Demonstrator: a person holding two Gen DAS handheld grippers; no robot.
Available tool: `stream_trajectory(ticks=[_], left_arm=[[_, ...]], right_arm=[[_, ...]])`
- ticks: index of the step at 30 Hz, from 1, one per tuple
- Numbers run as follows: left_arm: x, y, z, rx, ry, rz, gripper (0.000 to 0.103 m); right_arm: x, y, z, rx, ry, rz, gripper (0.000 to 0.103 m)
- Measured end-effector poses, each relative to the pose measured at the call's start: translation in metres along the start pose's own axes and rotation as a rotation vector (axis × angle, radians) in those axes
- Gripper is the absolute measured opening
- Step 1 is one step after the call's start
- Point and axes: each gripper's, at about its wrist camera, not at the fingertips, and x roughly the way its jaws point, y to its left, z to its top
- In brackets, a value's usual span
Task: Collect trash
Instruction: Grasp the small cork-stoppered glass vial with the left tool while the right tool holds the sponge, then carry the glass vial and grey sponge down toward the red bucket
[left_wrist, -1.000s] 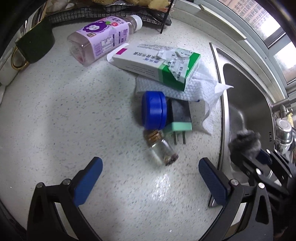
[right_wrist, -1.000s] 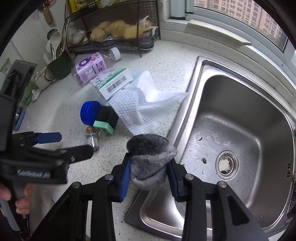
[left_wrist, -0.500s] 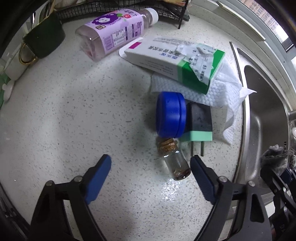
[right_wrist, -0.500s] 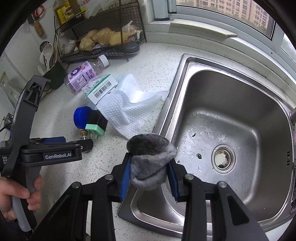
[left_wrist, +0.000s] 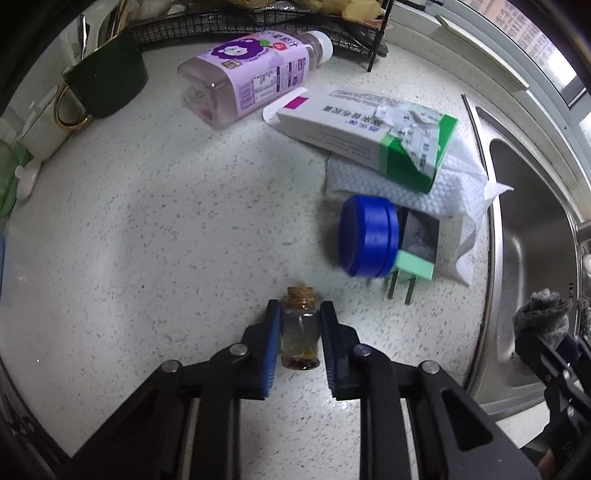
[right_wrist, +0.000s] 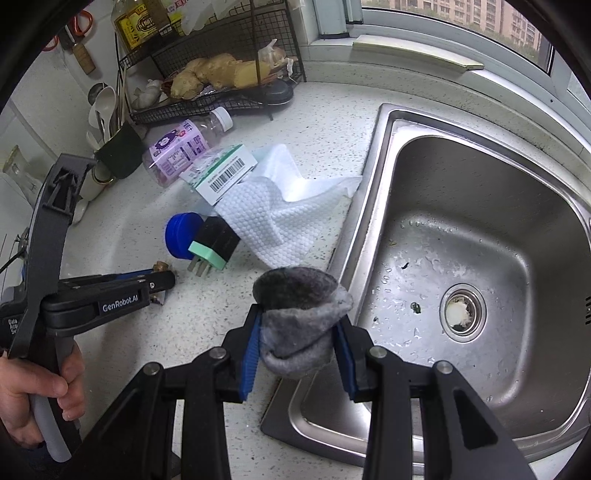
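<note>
Left wrist view looks steeply down on a speckled white desk (left_wrist: 155, 229), where the left claw (left_wrist: 298, 325) has its jaws closing around a small corked glass vial (left_wrist: 300, 330). The vial lies on the desk between the blue pads (left_wrist: 272, 343), cork pointing away from the camera, and both pads appear to press its glass sides already, though the near end is hard to read. Just beyond it, apart from the vial, a blue round lid (left_wrist: 367, 236) leans against a black and green plug adapter (left_wrist: 415, 245), whose prongs point toward the camera. Behind them a white textured cloth (left_wrist: 454, 188) spreads toward the sink (left_wrist: 532, 221), with a torn green and white carton (left_wrist: 369, 129) resting partly on it. A purple-labelled bottle (left_wrist: 251, 79) lies on its side further back, near a dark green mug (left_wrist: 107, 81) with a gold handle.

Right wrist view shows the right claw (right_wrist: 298, 347) clenched on a rolled grey sock (right_wrist: 301, 325), which bulges up between the pads above the sink's rim. The steel basin is wet, with a white scrap sitting in the drain (right_wrist: 460, 314). At the left edge a hand (right_wrist: 40, 391) grips the handle of the left claw, whose tip reaches down to the vial.
</note>
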Motion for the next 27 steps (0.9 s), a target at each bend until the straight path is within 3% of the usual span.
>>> stream_trajectory(ticks=[13, 19, 27], left_arm=[[-0.040, -0.015, -0.040, 0.034, -0.056, -0.003, 0.019], [-0.071, -0.021, -0.074, 0.042, -0.093, -0.008, 0.019], [-0.114, -0.056, -0.132, 0.019, -0.152, -0.005, 0.019]], right_arm=[[-0.020, 0.005, -0.017, -0.027, -0.021, 0.029, 0.034], [-0.040, 0.003, -0.034, -0.043, -0.040, 0.049, 0.034], [-0.080, -0.002, -0.072, -0.097, -0.076, 0.077, 0.034]])
